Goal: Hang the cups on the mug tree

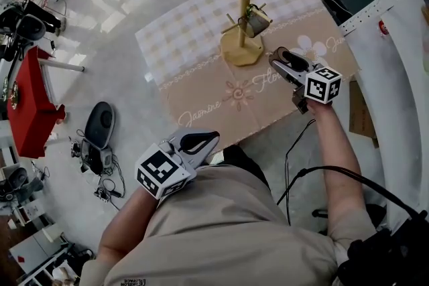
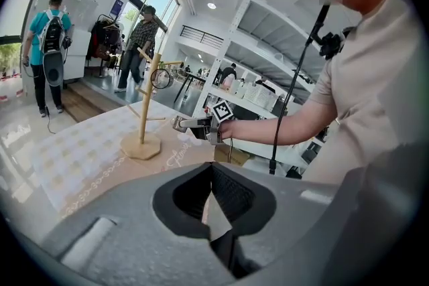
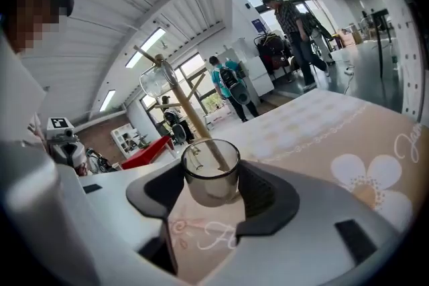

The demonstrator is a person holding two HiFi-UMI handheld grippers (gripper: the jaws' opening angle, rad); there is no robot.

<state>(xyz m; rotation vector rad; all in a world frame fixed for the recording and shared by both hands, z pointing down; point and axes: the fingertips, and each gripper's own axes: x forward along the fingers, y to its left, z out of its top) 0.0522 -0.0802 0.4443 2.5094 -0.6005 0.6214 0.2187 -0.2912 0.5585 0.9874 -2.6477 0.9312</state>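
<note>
right claw: right gripper (image 1: 281, 60) is clamped on a glass cup (image 3: 210, 179), jaws on its sides, I'd guess to leave the handle free for a peg
cup spot: up off the table (image 1: 194, 43), near the mug tree (image 1: 242, 47)
tree: one cup (image 1: 259, 22) already hanging there
left claw: left gripper (image 1: 201, 142) jaws together, nothing in them, parked by the body, probably just out of the way

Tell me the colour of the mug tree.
Pale natural wood, a light tan; the mug tree shows best in the head view.
</note>
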